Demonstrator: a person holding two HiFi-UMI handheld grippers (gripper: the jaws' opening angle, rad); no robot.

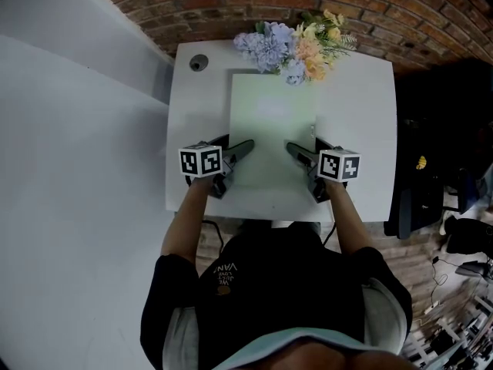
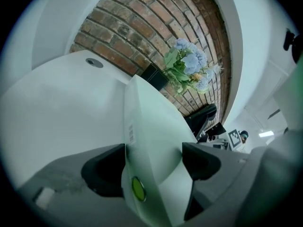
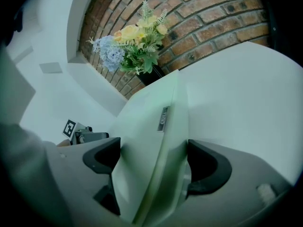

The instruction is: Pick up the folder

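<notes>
**Two grippers take hold of a pale green folder at the middle of a white desk.**

The left gripper is pinched onto the folder's left edge and the right gripper onto its right edge, both near the desk's front edge. The folder's far end lies just short of the flowers at the back edge. Whether it has cleared the desk cannot be told. The holds look shallow and the cover thin. An uneven lift would probably twist it, and it could bow in the middle and slide from one grip. Pushing it forward while raising it risks its far end knocking the flowers.
</notes>
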